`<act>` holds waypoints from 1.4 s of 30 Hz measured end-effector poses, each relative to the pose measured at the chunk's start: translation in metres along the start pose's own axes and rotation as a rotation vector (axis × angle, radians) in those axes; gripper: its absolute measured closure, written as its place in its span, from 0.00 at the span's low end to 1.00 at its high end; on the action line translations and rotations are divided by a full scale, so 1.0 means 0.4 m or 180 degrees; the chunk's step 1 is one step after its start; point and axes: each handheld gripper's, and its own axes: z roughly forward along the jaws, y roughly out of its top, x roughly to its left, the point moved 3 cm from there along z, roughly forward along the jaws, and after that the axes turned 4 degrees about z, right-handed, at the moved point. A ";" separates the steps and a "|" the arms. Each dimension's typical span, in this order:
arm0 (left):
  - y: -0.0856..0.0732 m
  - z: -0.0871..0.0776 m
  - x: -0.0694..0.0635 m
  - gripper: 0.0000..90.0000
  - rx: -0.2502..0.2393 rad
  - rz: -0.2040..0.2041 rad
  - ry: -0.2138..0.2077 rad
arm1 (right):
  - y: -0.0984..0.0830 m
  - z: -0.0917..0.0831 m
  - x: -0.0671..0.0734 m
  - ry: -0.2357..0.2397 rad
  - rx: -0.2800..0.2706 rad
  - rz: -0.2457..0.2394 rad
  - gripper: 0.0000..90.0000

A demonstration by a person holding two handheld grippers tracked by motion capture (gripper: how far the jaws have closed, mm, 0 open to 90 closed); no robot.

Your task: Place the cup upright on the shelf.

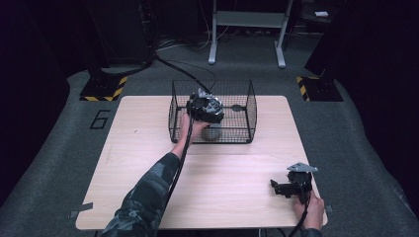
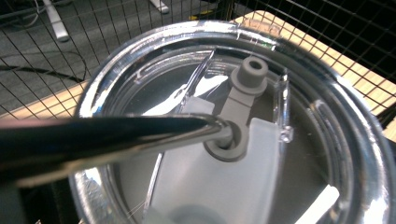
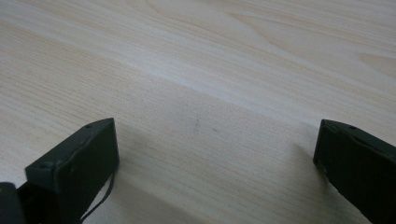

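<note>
- The right gripper (image 1: 285,189), held in the person's right hand (image 1: 310,210), rested at the near right corner of the light wooden table (image 1: 148,148), well apart from the black wire basket (image 1: 249,111) and on the person's side of it.
- In the right gripper view, its two black jaws stood wide apart with bare wood grain (image 3: 210,70) between them and nothing held.
- A black cable (image 1: 178,163) ran along the person's left forearm, in a camouflage-pattern sleeve (image 1: 143,197), which reached forward toward the basket.
- The left gripper (image 1: 205,108), held in the left hand (image 1: 190,129), hung over the basket's near left part, just above its rim.
- The basket stood at the far middle of the table, its back edge near the table's far edge.
- Inside the basket, below the left gripper and by the near wall, sat a round grey object (image 1: 211,134).
- In the left gripper view, a clear round plastic lid (image 2: 336,140) with a grey stopper (image 2: 252,74) lay close under the camera, with the basket's mesh (image 2: 116,28) behind it.
- A shiny metal straw (image 2: 116,135) crossed that view from the left and entered a grey ring (image 2: 233,144) at the lid's middle.
- The left gripper's jaws were hidden there; whether they were apart or gripping the straw cannot be told.
- Beyond the basket, on the grey floor, stood a white frame (image 1: 247,19).
</note>
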 end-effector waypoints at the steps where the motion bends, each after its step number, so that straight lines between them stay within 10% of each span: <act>1: 0.000 0.000 0.000 0.00 0.0000 0.0000 0.0000 | 0.000 0.000 0.000 0.0000 0.0000 0.0000 0.00; 26: 0.026 -0.237 -0.035 0.00 -0.0326 0.0126 -0.0135 | 0.000 0.000 -0.001 0.0004 -0.0013 -0.0011 0.00; 42: -0.120 -0.425 -0.002 0.00 -0.0266 0.0223 0.0093 | 0.000 0.000 0.000 0.0001 -0.0015 -0.0012 0.00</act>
